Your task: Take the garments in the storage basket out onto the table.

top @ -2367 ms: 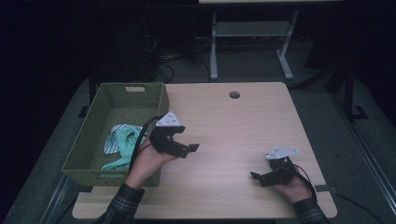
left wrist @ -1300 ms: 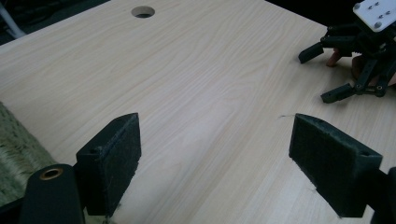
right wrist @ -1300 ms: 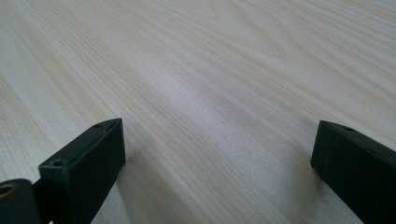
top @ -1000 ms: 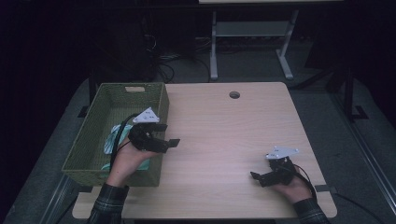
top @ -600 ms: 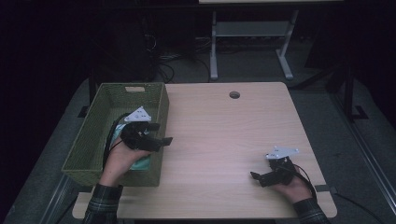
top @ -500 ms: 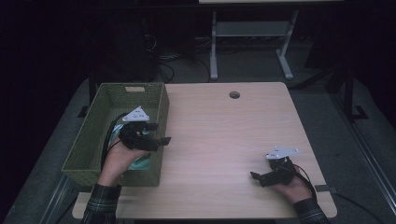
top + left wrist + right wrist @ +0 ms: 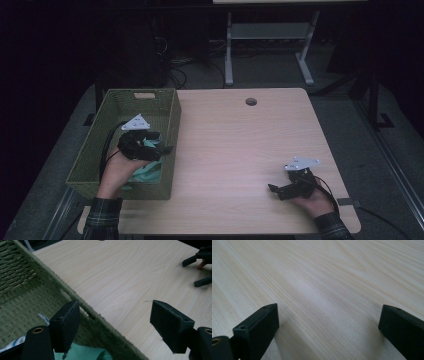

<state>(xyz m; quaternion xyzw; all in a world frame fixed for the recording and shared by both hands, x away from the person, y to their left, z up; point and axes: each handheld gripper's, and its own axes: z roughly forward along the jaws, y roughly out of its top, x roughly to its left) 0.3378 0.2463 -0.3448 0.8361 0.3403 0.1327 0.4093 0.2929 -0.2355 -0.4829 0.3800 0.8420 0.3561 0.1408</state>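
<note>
Dim room, dark floor, a white metal frame at the back; in front, a pale wood-grain worktop (image 7: 240, 145) with a round cable hole (image 7: 251, 101) near its far edge. On the left side, a rectangular green woven basket (image 7: 172, 115), coarse braided weave, slot handle in its far wall, thick corded rim. Inside it, soft cloth (image 7: 150, 172): a mint-green fold, plus a white piece with blue stripes glimpsed at the lower left of the left gripper view.

Left gripper (image 7: 162, 148) over the basket's right-hand wall, jaws wide apart and empty, nothing pressed between the pads. In the left gripper view, one flat black pad over the basket's inside above the cloth, the other over the bare wood, the rim running diagonally between the two. Matte black blocks, squared edges, brass-coloured pivot rings at the base, a grey three-cornered plate on top, black cable trailing into the basket.

Right gripper (image 7: 273, 188) low over the worktop near the front right corner, well apart from the basket, jaws spread wide, empty, only smooth streaked grain between them. Plaid sleeve cuffs at both wrists.
</note>
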